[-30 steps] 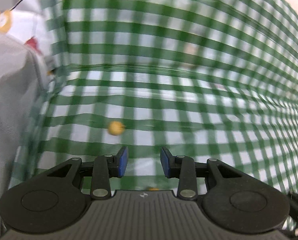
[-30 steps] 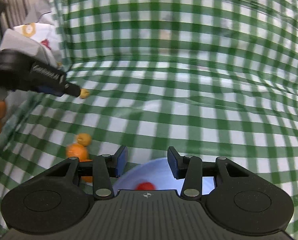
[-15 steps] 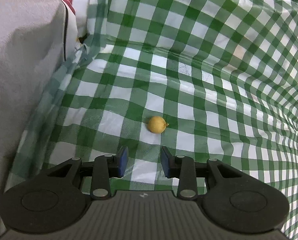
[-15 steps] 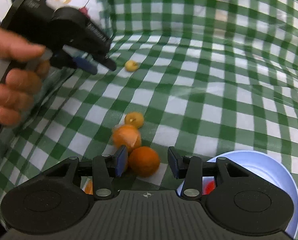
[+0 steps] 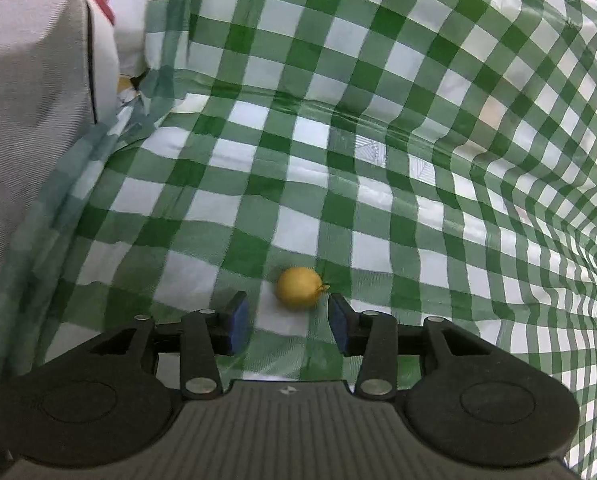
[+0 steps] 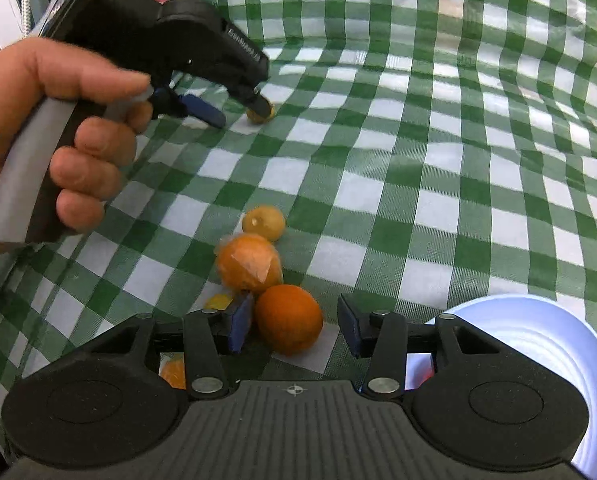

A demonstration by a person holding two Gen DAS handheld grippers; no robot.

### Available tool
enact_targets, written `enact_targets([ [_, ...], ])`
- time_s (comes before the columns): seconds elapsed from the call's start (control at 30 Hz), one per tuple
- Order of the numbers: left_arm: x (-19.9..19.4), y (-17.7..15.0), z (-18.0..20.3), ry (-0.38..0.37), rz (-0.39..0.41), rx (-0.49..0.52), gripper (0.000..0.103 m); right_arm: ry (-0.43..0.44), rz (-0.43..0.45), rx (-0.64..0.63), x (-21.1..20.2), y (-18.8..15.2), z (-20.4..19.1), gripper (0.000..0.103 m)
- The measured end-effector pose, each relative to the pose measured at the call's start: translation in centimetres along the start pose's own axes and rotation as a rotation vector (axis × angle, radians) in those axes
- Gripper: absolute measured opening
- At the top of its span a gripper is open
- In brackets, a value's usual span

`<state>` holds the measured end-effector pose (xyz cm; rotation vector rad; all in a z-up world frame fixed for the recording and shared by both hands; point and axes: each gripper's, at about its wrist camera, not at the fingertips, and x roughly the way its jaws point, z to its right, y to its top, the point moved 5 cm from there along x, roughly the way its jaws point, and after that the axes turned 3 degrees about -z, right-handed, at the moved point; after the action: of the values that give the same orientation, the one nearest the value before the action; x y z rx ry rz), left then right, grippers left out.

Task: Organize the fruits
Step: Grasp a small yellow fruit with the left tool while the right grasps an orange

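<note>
Your left gripper point(image 5: 286, 318) has its fingers open, with a small yellow fruit point(image 5: 299, 288) lying on the green-checked cloth point(image 5: 378, 160) just ahead, between the tips and nearer the right one. Your right gripper point(image 6: 294, 330) is also open, an orange point(image 6: 289, 318) sitting between its fingers, beside the left one. A wrapped orange point(image 6: 249, 264) and a yellow fruit point(image 6: 264, 222) lie just beyond. A white plate point(image 6: 538, 340) sits near right. Lettering on the left gripper body is too blurred to read.
</note>
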<state>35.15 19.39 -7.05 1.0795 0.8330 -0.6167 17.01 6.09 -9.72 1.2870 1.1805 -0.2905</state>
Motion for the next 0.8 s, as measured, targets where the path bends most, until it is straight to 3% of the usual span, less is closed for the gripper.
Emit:
enact_targets([
  [0.17, 1.0, 0.2, 0.9, 0.025, 0.019, 0.035, 0.047, -0.005, -0.017, -0.022, 0.6, 0.0, -0.2, 0.039],
  [0.23, 1.2, 0.3, 1.3, 0.030, 0.026, 0.049, 0.041, -0.003, -0.016, -0.025, 0.6, 0.1, -0.3, 0.039],
  [0.27, 1.3, 0.2, 1.4, 0.035, 0.026, 0.062, 0.032, -0.003, -0.015, -0.024, 0.6, 0.1, -0.3, 0.039],
  [0.4, 0.8, 0.3, 1.6, 0.084, 0.024, 0.095, 0.031, -0.006, 0.002, -0.016, 0.2, 0.3, -0.3, 0.038],
  [0.57, -0.7, 0.3, 1.7, 0.068, 0.028, 0.113, 0.031, -0.022, 0.033, 0.017, -0.5, 0.9, 0.4, 0.038],
  [0.8, 0.5, -1.0, 1.5, 0.093, -0.054, 0.147, 0.031, -0.059, -0.005, 0.009, 0.3, 0.7, 0.3, 0.038],
])
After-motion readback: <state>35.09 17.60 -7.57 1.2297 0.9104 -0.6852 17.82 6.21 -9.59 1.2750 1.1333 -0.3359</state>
